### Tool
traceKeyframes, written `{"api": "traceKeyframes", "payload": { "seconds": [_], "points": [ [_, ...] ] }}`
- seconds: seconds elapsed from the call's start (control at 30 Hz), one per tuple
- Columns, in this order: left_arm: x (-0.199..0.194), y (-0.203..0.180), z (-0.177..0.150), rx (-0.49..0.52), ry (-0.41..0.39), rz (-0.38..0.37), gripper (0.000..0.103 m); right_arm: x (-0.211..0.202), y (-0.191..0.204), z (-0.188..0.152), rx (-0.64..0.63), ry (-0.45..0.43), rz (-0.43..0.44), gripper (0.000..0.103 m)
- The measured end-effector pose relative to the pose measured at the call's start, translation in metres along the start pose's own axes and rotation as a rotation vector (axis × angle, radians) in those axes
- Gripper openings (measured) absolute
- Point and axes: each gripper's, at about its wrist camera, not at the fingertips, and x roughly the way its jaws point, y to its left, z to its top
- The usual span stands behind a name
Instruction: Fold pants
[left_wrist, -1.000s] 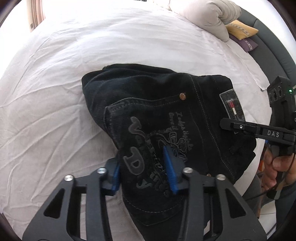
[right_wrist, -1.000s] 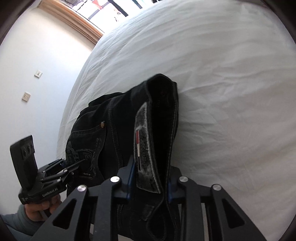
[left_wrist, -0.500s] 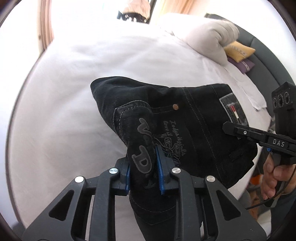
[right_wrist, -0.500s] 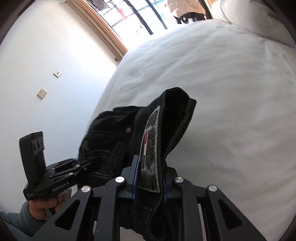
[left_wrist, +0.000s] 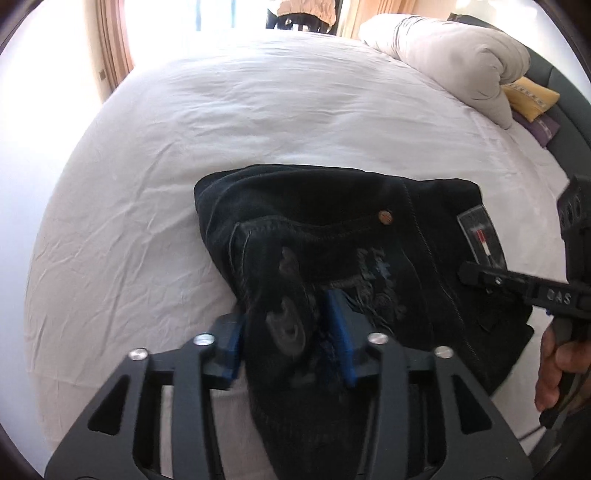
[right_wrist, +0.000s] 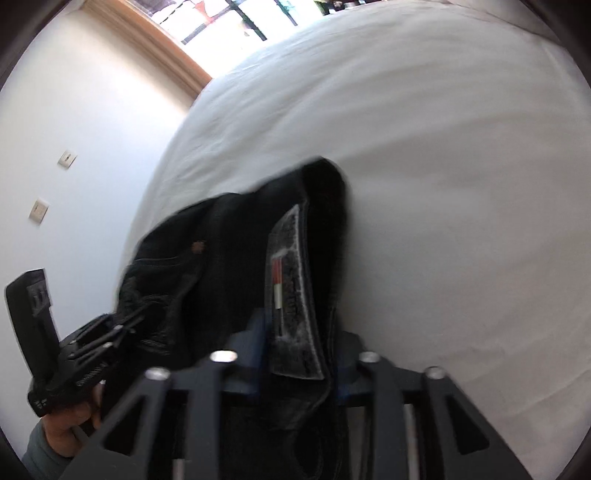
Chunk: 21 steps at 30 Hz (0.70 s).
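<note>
Spreading white across both views, the bed (left_wrist: 258, 122) gave me a soft, wide surface for the fold, and nothing lay on the sheet beyond the pants (left_wrist: 332, 214) to block it. They sat bunched at the near edge, black denim with the back pocket up. I had my left gripper (left_wrist: 288, 336) clamped on the printed pocket side and my right gripper (right_wrist: 299, 354) pinched on the waistband at its grey patch (right_wrist: 291, 295), so that, as I judged it, both ends could be carried together. A rolled duvet (left_wrist: 454, 55) sat well apart at the head of the bed, a yellow cushion (left_wrist: 532, 98) just beside it. On the pocket, a copper rivet (left_wrist: 385, 216) caught the light.
</note>
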Motion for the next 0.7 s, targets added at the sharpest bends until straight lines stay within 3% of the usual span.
{"api": "traceKeyframes", "payload": {
  "seconds": [0.1,0.17,0.23,0.3,0.4,0.5,0.57,0.7],
  "points": [
    [-0.001,0.003,0.003,-0.026,-0.001,0.004,0.060,-0.011,-0.001,-0.008,0.005,-0.031,0.004,0.057],
    [-0.013,0.005,0.005,-0.049,-0.008,0.017,0.061,-0.026,0.004,-0.012,-0.001,-0.042,-0.023,0.064],
    [-0.038,0.017,0.003,-0.054,-0.070,0.053,0.072,-0.055,0.016,-0.021,-0.036,-0.115,-0.048,0.070],
    [-0.076,0.015,0.000,-0.045,-0.165,0.099,0.102,-0.089,0.032,-0.030,-0.070,-0.198,-0.079,0.081],
    [-0.145,0.007,-0.012,-0.044,-0.354,0.151,0.103,-0.145,0.065,-0.052,-0.152,-0.357,-0.133,0.087],
    [-0.222,-0.011,-0.033,-0.053,-0.574,0.256,0.103,-0.200,0.107,-0.076,-0.253,-0.540,-0.176,0.103],
    [-0.261,-0.026,-0.050,-0.041,-0.648,0.323,0.103,-0.232,0.131,-0.098,-0.300,-0.652,-0.184,0.103],
    [-0.328,-0.057,-0.091,0.059,-0.757,0.347,0.103,-0.291,0.170,-0.145,-0.387,-0.823,-0.230,0.103]
  ]
}}
